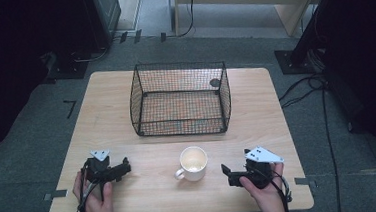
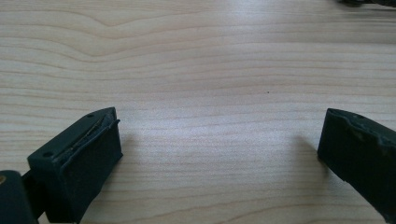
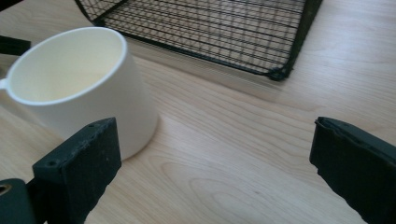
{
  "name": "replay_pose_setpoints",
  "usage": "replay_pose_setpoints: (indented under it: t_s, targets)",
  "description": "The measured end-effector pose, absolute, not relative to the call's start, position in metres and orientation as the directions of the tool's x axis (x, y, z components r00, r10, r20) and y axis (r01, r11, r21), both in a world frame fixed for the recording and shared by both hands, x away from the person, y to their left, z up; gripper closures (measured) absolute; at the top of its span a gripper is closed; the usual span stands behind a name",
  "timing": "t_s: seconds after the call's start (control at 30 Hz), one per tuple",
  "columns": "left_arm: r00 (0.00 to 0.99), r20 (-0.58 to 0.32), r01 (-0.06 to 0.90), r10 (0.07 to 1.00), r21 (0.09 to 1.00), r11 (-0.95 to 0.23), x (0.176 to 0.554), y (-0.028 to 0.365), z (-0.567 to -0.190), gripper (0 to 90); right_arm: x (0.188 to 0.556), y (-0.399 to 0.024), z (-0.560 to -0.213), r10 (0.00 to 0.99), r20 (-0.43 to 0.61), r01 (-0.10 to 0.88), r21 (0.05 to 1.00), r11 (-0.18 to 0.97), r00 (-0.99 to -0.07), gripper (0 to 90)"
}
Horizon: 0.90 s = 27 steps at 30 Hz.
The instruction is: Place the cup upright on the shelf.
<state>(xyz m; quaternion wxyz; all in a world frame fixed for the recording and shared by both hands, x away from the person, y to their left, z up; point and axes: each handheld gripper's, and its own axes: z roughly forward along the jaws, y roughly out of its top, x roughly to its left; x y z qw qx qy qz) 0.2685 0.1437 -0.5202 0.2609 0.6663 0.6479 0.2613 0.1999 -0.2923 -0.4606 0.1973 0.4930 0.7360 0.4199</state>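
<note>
Mug [image 1: 193, 162] stands upright near the table's [image 1: 256, 101] front edge, between two hand-held grippers.
Left gripper [image 1: 122, 170] lies well to the mug's left, jaws spread wide over bare wood; right gripper [image 1: 229, 175], just right of the mug, is likewise wide and empty. A wire basket [image 1: 179, 97] sits beyond.

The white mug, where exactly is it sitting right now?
In the high view the white mug stands upright on the wooden table, near its front edge, between the left gripper and the right gripper, just in front of the wire basket.
</note>
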Motion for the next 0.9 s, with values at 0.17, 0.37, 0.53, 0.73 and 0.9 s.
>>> replay_pose_setpoints:
  t_s: [0.17,0.37,0.53,0.73,0.9]
  targets:
    - [0.024,0.01,0.727,1.0,0.686,-0.024,0.268,0.144,-0.52,0.0,0.198,-0.278,-0.46,0.865,0.13,0.541,0.821,0.18,-0.485,0.8]
    - [0.024,0.01,0.727,1.0,0.686,-0.025,0.268,0.144,-0.52,0.0,0.2,-0.257,-0.462,0.834,0.133,0.53,0.822,0.21,-0.536,0.8]
    - [0.026,0.011,0.727,1.0,0.686,-0.026,0.268,0.144,-0.52,0.0,0.203,-0.241,-0.465,0.815,0.137,0.527,0.819,0.226,-0.563,0.8]
    - [0.029,0.011,0.727,1.0,0.686,-0.029,0.268,0.144,-0.52,0.0,0.207,-0.226,-0.47,0.802,0.128,0.524,0.814,0.251,-0.583,0.8]
    - [0.029,0.011,0.728,1.0,0.685,-0.029,0.268,0.144,-0.52,0.0,0.209,-0.218,-0.473,0.799,0.116,0.517,0.814,0.264,-0.591,0.8]
